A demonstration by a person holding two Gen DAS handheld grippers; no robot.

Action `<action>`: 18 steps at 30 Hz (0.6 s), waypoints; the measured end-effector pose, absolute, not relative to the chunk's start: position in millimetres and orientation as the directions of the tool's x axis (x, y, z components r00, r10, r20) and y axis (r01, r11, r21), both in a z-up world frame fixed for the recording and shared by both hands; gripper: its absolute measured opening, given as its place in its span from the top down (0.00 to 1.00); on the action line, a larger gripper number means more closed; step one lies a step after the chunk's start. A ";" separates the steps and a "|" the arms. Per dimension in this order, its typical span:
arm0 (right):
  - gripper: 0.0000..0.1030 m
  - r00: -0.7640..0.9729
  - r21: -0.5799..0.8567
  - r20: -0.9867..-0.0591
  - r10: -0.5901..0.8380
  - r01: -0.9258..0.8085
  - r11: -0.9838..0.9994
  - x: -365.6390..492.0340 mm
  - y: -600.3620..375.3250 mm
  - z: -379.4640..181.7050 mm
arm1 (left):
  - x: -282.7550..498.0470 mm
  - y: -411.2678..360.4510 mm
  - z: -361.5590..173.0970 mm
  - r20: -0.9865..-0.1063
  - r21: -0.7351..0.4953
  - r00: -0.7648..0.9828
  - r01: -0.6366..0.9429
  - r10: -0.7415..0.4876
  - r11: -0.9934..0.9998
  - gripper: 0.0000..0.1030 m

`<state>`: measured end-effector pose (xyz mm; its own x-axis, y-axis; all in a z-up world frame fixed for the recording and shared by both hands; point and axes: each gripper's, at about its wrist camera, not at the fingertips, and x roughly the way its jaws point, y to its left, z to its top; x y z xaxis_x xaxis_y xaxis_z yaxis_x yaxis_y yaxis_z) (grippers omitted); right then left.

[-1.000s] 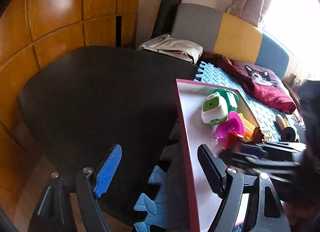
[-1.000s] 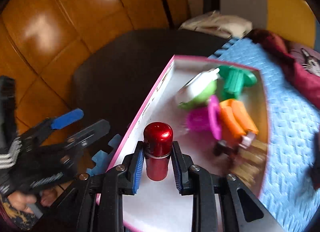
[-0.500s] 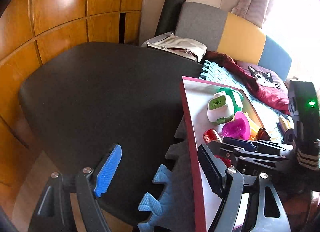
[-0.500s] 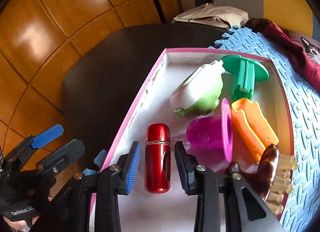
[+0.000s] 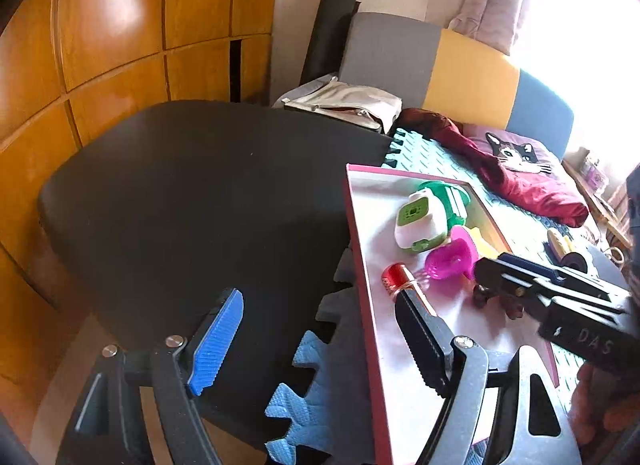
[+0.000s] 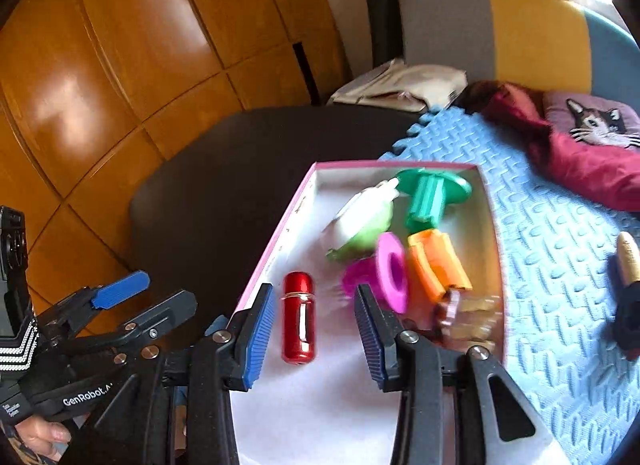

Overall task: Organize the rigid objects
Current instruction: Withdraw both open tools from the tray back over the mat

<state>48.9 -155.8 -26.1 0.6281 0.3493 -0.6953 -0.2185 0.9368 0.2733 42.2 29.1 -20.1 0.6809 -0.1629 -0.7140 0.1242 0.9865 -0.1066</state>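
Note:
A pink-rimmed white box (image 6: 298,205) (image 5: 356,225) holds a red metal cylinder (image 6: 298,317) (image 5: 396,277), a white-and-green toy (image 6: 360,217) (image 5: 420,221), a green piece (image 6: 430,193), a magenta piece (image 6: 384,273) (image 5: 452,257), an orange piece (image 6: 436,265) and a brown comb (image 6: 468,313). My right gripper (image 6: 312,329) is open, its fingers on either side of the lying red cylinder, not touching it. My left gripper (image 5: 316,341) is open and empty over the box's left rim and the black surface.
The box lies on a blue foam mat (image 6: 560,249) beside a round black table (image 5: 192,201). A gold-and-black object (image 6: 628,277) lies on the mat at right. A red cloth (image 6: 592,169), cat cushion (image 6: 592,121), beige bag (image 6: 404,85) and wooden panels (image 6: 120,65) lie behind.
My right gripper let go of the red cylinder, which now lies flat in the box, and its jaws opened wider while pulling back. The left gripper stayed open and barely moved.

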 end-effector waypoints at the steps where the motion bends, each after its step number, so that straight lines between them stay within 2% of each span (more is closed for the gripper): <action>1: 0.60 0.637 0.270 -0.692 0.340 -0.208 0.940 47.0 -161.8 -24.6 | 41.1 26.4 -18.7 -0.711 -0.098 0.684 0.132 -0.163 0.986 0.23; 18: 0.58 0.722 0.228 -0.688 0.077 0.115 0.967 5.7 -318.3 -11.8 | 29.2 -20.9 -9.7 -0.706 -0.034 0.679 0.252 -0.202 0.967 0.23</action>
<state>5.7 -318.3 -11.8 0.7217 0.0766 -0.6879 0.1149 0.9668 0.2282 29.2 -20.9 -9.7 0.6793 -0.2018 -0.7056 0.2520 0.9671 -0.0340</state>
